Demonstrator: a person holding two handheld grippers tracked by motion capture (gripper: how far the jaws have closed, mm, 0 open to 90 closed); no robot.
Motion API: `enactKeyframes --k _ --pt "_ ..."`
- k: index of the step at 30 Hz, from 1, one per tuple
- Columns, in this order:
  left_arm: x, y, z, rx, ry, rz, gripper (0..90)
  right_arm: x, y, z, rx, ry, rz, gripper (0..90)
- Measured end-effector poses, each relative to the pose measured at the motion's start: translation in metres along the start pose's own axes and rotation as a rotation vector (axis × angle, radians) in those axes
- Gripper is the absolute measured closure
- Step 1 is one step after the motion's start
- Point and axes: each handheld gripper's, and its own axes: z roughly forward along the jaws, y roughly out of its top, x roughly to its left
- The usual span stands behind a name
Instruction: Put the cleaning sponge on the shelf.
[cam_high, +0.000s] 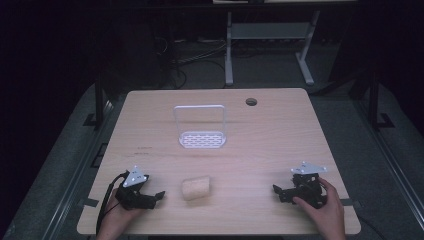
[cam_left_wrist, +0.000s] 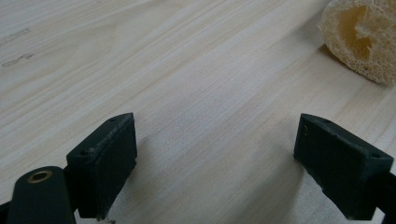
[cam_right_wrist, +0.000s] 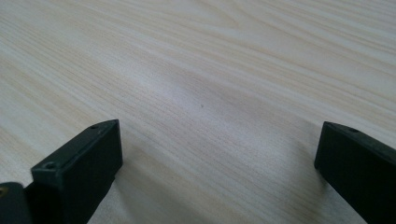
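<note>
A pale yellow loofah sponge (cam_high: 195, 187) lies on the wooden table (cam_high: 270, 140) near its front edge; in the left gripper view the loofah (cam_left_wrist: 362, 39) sits at the top right, its hollow end facing the camera. My left gripper (cam_high: 156, 198) rests on the table just left of the sponge, open, with bare wood between its jaws (cam_left_wrist: 217, 158). My right gripper (cam_high: 278, 192) rests at the front right, open over bare wood (cam_right_wrist: 219, 168). A white rack (cam_high: 201, 128) with a perforated base and a tall wire loop stands at the table's middle.
A round cable hole (cam_high: 251, 102) lies at the table's far right. Small dark marks (cam_high: 145, 148) sit on the wood left of the rack. Behind the table stand the legs of another desk (cam_high: 229, 55) and cables on the floor.
</note>
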Motion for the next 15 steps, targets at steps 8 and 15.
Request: enactKeyframes --k 8,15 --pt "0.0015 0.0001 -0.0006 0.004 -0.016 0.013 12.8 0.0000 0.0000 0.0000 0.000 0.000 0.001 0.7" --pt "0.0034 0.0014 -0.0026 0.018 -0.034 0.023 13.1 0.0000 0.0000 0.0000 0.000 0.000 0.001 0.7"
